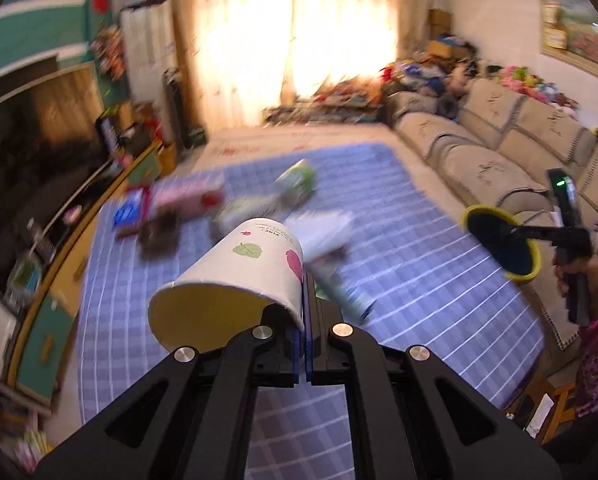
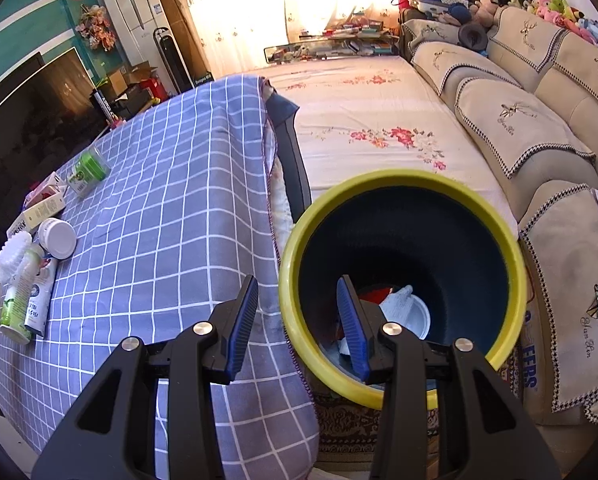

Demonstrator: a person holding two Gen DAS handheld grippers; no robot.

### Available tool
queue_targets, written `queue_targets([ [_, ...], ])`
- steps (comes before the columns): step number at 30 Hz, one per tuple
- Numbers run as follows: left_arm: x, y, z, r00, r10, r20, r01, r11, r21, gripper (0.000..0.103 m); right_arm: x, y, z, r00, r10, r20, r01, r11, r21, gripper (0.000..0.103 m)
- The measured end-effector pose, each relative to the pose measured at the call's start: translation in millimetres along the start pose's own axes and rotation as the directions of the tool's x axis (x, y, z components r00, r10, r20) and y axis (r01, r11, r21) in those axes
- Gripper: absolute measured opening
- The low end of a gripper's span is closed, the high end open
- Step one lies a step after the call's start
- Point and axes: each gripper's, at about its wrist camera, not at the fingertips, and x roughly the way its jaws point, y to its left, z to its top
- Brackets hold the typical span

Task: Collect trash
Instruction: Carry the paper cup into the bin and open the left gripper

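Sofa [image 2: 519, 120] ran along the right wall, beige covers, plush toys on its back. Bed [image 2: 363, 120] with a floral sheet lay between the sofa and the tabletop. TV [image 2: 31, 108] stood dark on the left.

Tabletop [image 2: 159, 184] carried a blue-grey checked cloth that hung over its near edge. Trash lay at its far left side: a green box [image 2: 87, 172], a white jar [image 2: 57, 237] on its side, a green-and-white bottle [image 2: 19, 296] beside a tube, some cartons. Left wrist view heavily blurred; the same litter showed only as smears.

Bin [image 2: 403, 284], dark inside with a yellow rim, stood on the floor just beside the tabletop's corner, mouth tilted toward the right camera. White paper and something red lay at its bottom.

Right gripper [image 2: 301, 320] was wide open, holding nothing; one finger sat over the cloth edge, the other over the bin mouth. In the left view it appeared at far right, held in a hand, close to the bin [image 1: 501, 242].

Left gripper [image 1: 303, 320] was closed tight on the rim wall of a paper cup [image 1: 235, 276]. Cup was white with leaf and pink prints, tipped on its side, open mouth toward the camera, held up above the cloth
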Motion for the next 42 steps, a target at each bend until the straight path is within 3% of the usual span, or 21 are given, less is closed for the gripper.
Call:
queue_targets([
  [3,6.4,-23.6,25.8,0.995,-0.094,0.018,0.093,0.994,0.050,0.002,-8.2,-9.9,-0.2,1.000,-0.010,0.016,0.010,1.000,0.008,0.039],
  [7,39.1,-77.1,61.7,0.967,-0.254,-0.013,0.253,0.958,0.135,0.002,-20.6,-32.9,-3.0,0.999,-0.033,0.034,0.031,0.999,0.040,0.040],
  [10,72.8,-130.6,83.2,0.929,-0.365,-0.067,0.371,0.907,0.198,0.002,-31.3,-53.9,-7.0,0.997,-0.064,0.042,0.061,0.996,0.068,0.040],
  [13,111.2,-187.9,99.0,0.868,-0.471,-0.158,0.496,0.840,0.219,0.002,-42.3,-74.9,-11.2,0.994,-0.098,0.050,0.093,0.990,0.101,0.040],
  [17,156.4,-261.7,106.8,0.821,-0.511,-0.254,0.567,0.781,0.263,0.002,-52.3,-98.7,-18.2,0.990,-0.137,0.047,0.129,0.982,0.140,0.040],
  [20,197.3,-308.9,104.5,0.790,-0.510,-0.341,0.599,0.759,0.253,0.003,-55.3,-112.4,-21.1,0.987,-0.155,0.037,0.148,0.976,0.158,0.040],
  [25,269.2,-358.5,90.1,0.760,-0.464,-0.455,0.595,0.778,0.201,0.003,-58.0,-123.2,-24.3,0.985,-0.172,0.029,0.165,0.972,0.170,0.040],
  [28,297.4,-370.1,80.6,0.764,-0.428,-0.483,0.569,0.800,0.191,0.017,-59.7,-126.1,-26.0,0.985,-0.173,0.028,0.166,0.971,0.174,0.040],
  [30,306.0,-374.2,77.2,0.779,-0.406,-0.477,0.548,0.812,0.204,0.047,-61.5,-125.8,-27.6,0.984,-0.173,0.029,0.166,0.971,0.175,0.040],
  [31,307.1,-373.5,76.2,0.788,-0.400,-0.469,0.538,0.818,0.206,0.053,-62.1,-125.6,-27.9,0.985,-0.173,0.030,0.165,0.971,0.175,0.040],
  [36,288.5,-350.9,87.0,0.805,-0.419,-0.420,0.521,0.838,0.162,0.057,-65.1,-119.3,-30.0,0.986,-0.163,0.036,0.154,0.973,0.171,0.040],
  [42,180.2,-256.4,99.3,0.882,-0.433,-0.187,0.459,0.880,0.125,0.081,-52.1,-90.3,-31.2,0.994,-0.110,0.021,0.106,0.987,0.123,0.044],
])
